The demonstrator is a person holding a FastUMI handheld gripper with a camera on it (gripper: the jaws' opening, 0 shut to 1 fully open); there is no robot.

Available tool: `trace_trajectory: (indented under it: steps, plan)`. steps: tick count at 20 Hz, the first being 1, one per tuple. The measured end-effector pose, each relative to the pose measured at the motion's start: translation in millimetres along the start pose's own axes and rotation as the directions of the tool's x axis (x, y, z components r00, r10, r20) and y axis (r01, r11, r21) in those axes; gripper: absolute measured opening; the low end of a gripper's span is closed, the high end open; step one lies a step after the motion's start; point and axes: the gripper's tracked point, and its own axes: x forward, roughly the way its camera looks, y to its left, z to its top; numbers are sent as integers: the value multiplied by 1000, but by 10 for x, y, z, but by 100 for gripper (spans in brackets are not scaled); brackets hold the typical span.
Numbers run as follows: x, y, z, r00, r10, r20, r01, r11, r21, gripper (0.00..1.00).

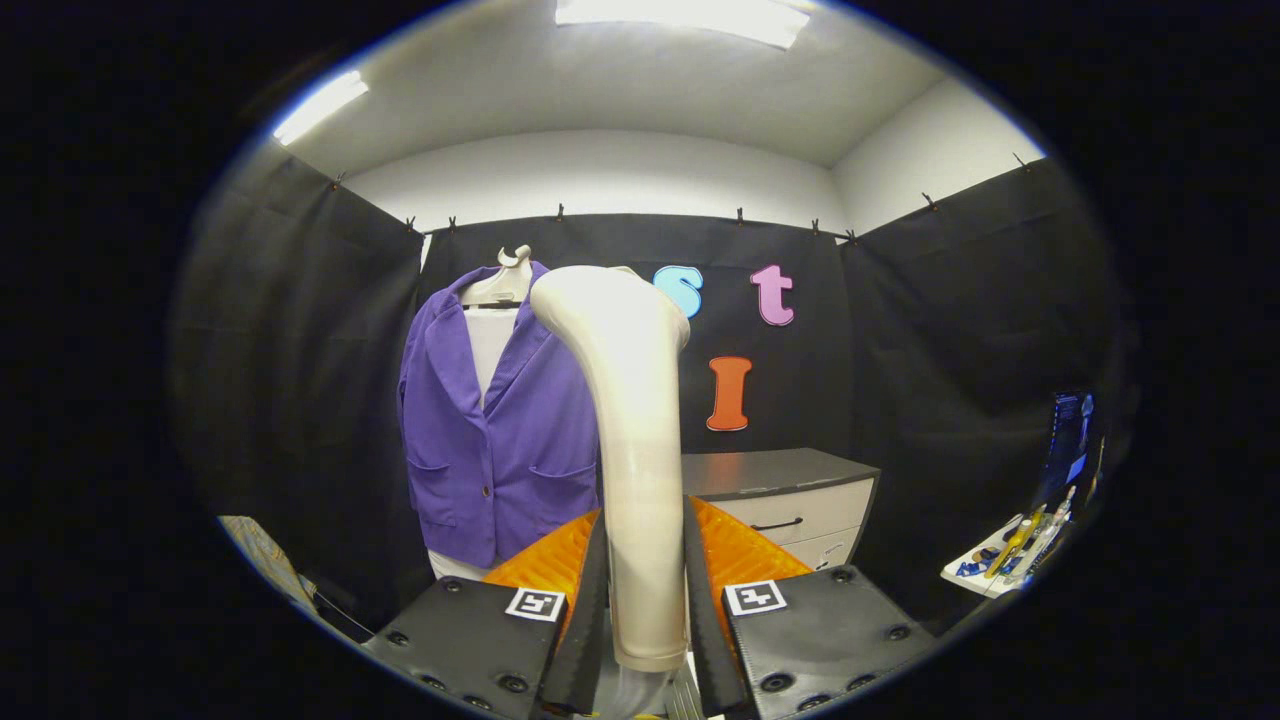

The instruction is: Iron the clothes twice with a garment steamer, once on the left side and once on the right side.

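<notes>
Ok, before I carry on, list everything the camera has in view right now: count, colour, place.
garment steamer: one, cream, upright between the fingers, head at jacket collar height
jacket: one, purple, on a hanger beyond the fingers, partly behind the steamer
hanger: one, white, at the jacket's top
inner garment: one, white, inside the jacket's open front
cabinet: one, grey top with pale drawers, beyond the fingers beside the steamer
tray of small tools: one, white, off to the cabinet's far side, contents too small to name
ceiling lights: two, white, overhead
gripper: one, fingers closed on the steamer's handle
</notes>
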Motion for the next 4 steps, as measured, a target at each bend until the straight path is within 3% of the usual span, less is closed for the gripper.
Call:
trace_trajectory:
  steps: [4]
  plan:
    - [-10,-13,-17,1000,-12,0,12,1000,-4,45]
